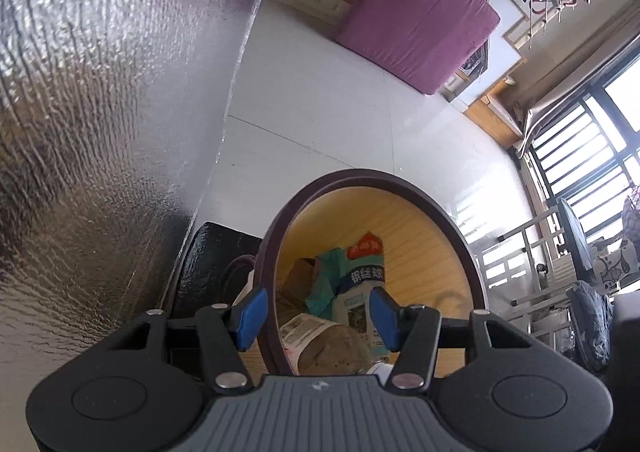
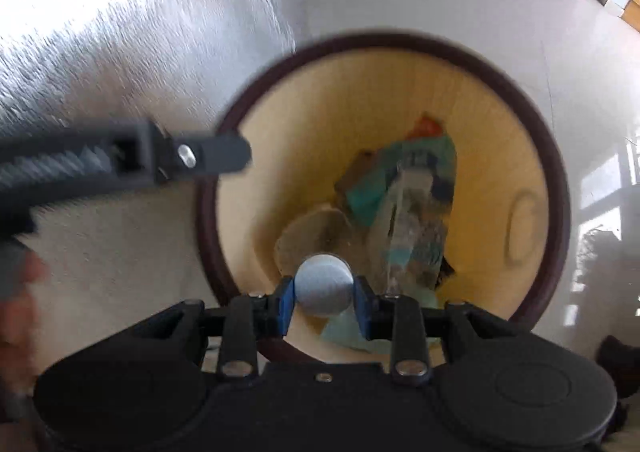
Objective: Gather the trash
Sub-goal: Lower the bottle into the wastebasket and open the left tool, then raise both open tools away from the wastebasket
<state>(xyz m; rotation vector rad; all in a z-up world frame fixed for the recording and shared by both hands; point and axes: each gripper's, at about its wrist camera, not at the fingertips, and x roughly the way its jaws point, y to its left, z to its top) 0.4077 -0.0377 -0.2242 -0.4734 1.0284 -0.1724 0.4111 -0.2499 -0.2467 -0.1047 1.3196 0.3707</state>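
Closest to us in the right wrist view, the right gripper pinches a clear plastic bottle by its neck, its jaws pressed on either side just under the pale round cap. We see the bottle's body hanging down inside the wastebasket, a round bin with a dark brown rim and a light wood-look inner wall. Further down in the bin lies other trash: a teal and blue printed packet with an orange top, and what looks like a piece of brown cardboard beside it; the blur keeps us from telling more.

In the left wrist view, the left gripper has its jaws spread on either side of the near rim of the wastebasket, one blue pad outside the wall and one inside; we cannot tell whether the pads press on it. Through the opening we see the printed packet and the clear bottle.

Beside the bin stands a silvery embossed foil sheet. On the white tiled floor beyond lies a purple mattress.
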